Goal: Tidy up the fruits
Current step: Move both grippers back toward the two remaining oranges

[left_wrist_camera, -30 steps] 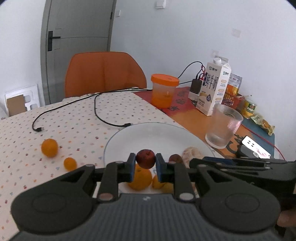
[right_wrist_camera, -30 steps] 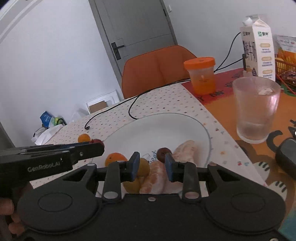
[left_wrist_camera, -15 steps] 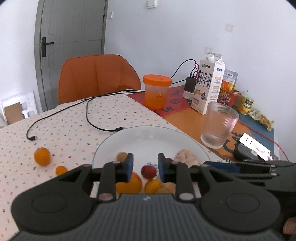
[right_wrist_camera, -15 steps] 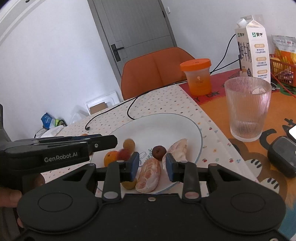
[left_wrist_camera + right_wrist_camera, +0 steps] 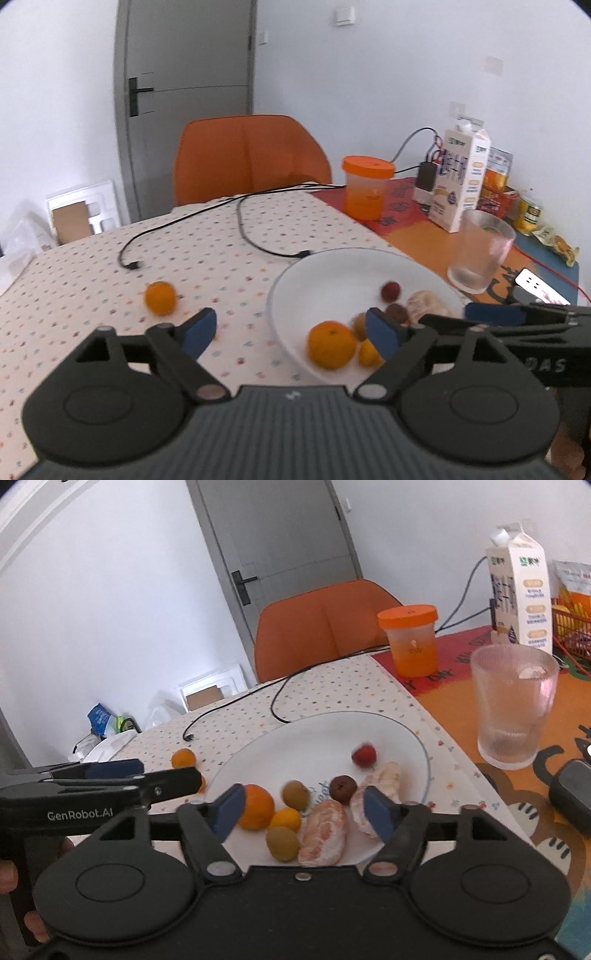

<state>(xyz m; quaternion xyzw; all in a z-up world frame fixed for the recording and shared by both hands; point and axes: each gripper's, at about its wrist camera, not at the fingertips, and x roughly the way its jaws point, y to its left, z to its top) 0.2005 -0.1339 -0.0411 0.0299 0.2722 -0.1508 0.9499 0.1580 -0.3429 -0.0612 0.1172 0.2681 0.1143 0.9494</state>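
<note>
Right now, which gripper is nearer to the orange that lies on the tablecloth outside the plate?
Left. The left gripper hovers beside the orange at the plate edge, fingers opening, nothing between them. The right gripper, also opening, is over the plate's fruit, farther away.

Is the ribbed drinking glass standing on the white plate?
No. The glass stands on the orange mat to the right of the plate, clear of its rim.

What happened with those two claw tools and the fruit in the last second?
The left gripper let go of the small red fruit, which now lies on the white plate; its fingers are opening. The right gripper is opening too, over the peeled segments. The orange on the tablecloth, glass and carton stayed put.
</note>
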